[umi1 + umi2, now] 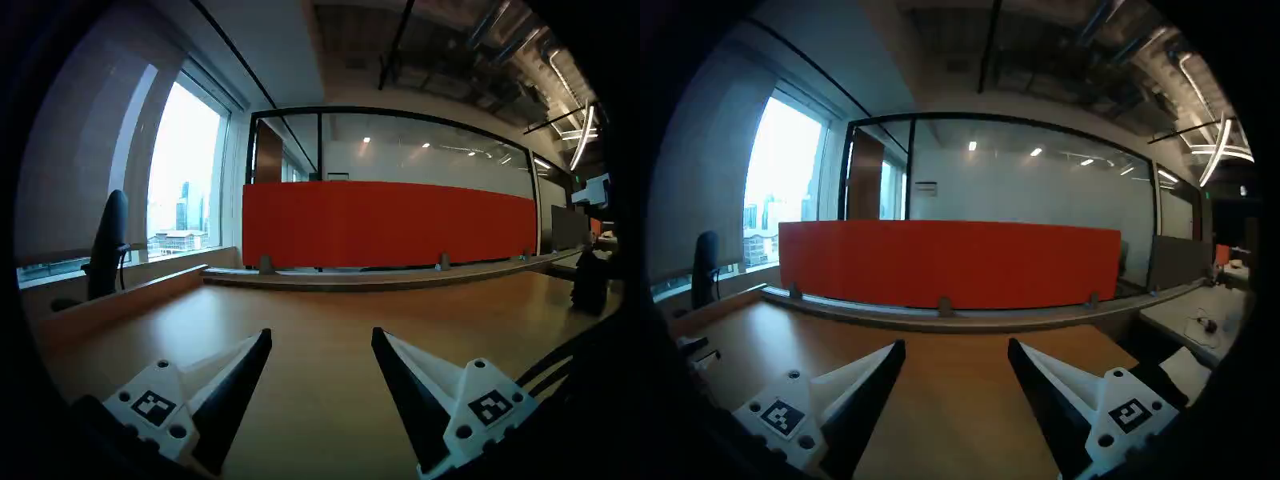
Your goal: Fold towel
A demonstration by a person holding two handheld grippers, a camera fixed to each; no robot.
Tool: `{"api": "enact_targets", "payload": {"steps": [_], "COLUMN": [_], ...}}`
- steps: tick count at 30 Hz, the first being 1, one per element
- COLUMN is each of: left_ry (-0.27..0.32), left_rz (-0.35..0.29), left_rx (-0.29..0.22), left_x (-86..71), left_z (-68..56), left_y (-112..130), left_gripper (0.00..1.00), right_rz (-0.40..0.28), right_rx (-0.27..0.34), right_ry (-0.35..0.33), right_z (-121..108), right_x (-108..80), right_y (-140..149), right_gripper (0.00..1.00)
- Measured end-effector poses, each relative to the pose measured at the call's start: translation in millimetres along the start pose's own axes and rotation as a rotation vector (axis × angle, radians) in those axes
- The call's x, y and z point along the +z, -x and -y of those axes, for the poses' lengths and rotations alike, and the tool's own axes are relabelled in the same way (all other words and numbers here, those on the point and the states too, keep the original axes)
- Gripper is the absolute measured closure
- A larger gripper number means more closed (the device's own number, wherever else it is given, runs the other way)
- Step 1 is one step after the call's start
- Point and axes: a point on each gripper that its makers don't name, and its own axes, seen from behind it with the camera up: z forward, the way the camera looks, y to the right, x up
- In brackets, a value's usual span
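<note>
My left gripper [322,336] is open, its two black-and-white fingers spread just above a bare wooden desk [336,320] with nothing between them. My right gripper [956,346] is open too, over the same kind of wooden desk [960,384], and its fingers hold nothing. Both point level toward a red divider panel.
A red divider panel [384,224] [948,260] stands along the desk's far edge. A dark office chair [108,244] and a bright window [184,176] are at the left. A dark object [590,280] sits at the desk's right. A white desk with a cable [1204,316] lies to the right.
</note>
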Motion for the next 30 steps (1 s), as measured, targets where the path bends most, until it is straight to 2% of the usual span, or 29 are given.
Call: {"api": "enact_targets", "payload": {"steps": [15,24,30], "left_ry": [-0.004,-0.004,-0.004], "left_rz": [-0.020,-0.021,-0.021], "left_rx": [0.007,0.007,0.008], "left_x": [-4.8,-4.4,-4.3], "left_z": [0.8,0.8,0.9], "left_y": [-4,-4,-3], "left_gripper": [0.07,0.07,0.07], "right_rz": [0.001,-0.026,-0.051], "right_rx": [-0.003,-0.023,-0.014], "right_ry": [0.015,0.040,0.053], "right_z": [-7,-23,-34], "right_x": [-3.1,-5.1,-7.2], "right_y": [3,0,0], "right_gripper": [0.01,0.00,0.01]}}
